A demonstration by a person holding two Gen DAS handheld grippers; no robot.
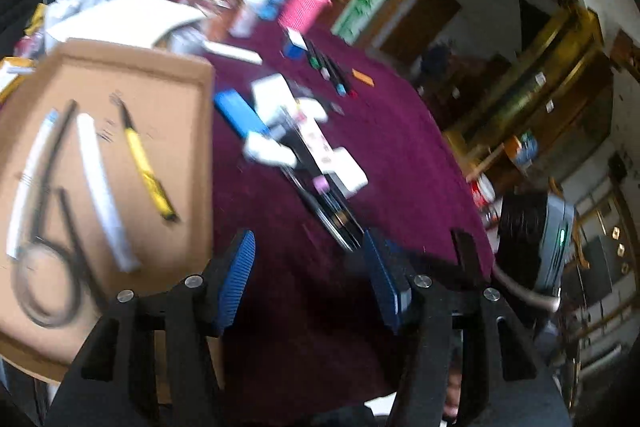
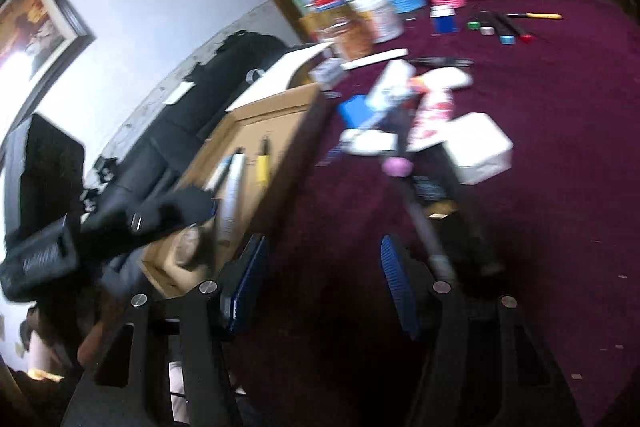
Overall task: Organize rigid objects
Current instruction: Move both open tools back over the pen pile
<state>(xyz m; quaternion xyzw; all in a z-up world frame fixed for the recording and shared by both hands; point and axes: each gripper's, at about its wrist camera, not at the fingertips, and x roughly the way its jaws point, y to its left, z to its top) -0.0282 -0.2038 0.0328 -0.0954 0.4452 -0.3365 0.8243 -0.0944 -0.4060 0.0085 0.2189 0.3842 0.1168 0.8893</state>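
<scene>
Blue ribbed pads sit closest to my left wrist camera: the left gripper [image 1: 308, 279] has its jaws spread wide with nothing between them, only the maroon tablecloth [image 1: 400, 155] showing through the gap. To the left of the frame lies a cardboard tray [image 1: 168, 87], and on it I see a yellow utility knife [image 1: 146, 163], a white stick-shaped item [image 1: 102, 187] beside it, a second white strip [image 1: 30, 171] along the far left, and a black looped cable [image 1: 48, 267] in the lower left corner. Everything is motion-blurred.

Centre frame, on the cloth just right of the tray, is a jumbled pile: a blue flat box [image 1: 240, 117], several white boxes [image 1: 348, 175] and dark pens [image 1: 332, 215] running toward my fingers. Further up sit a row of markers [image 1: 332, 71], an orange eraser-like piece [image 1: 363, 75] and a pink ribbed cup [image 1: 304, 7] among blurred jars.

On my right wrist view, the right gripper [image 2: 322, 283] is likewise spread and holds nothing, hovering over bare cloth. The same pile sits in the middle, with a white box [image 2: 480, 147] at its right edge and a pen with a pink tip [image 2: 394, 167] pointing down toward my right finger. At lower left the other gripper's black body crosses the tray, and a hand [image 2: 188, 247] shows beneath it.
</scene>
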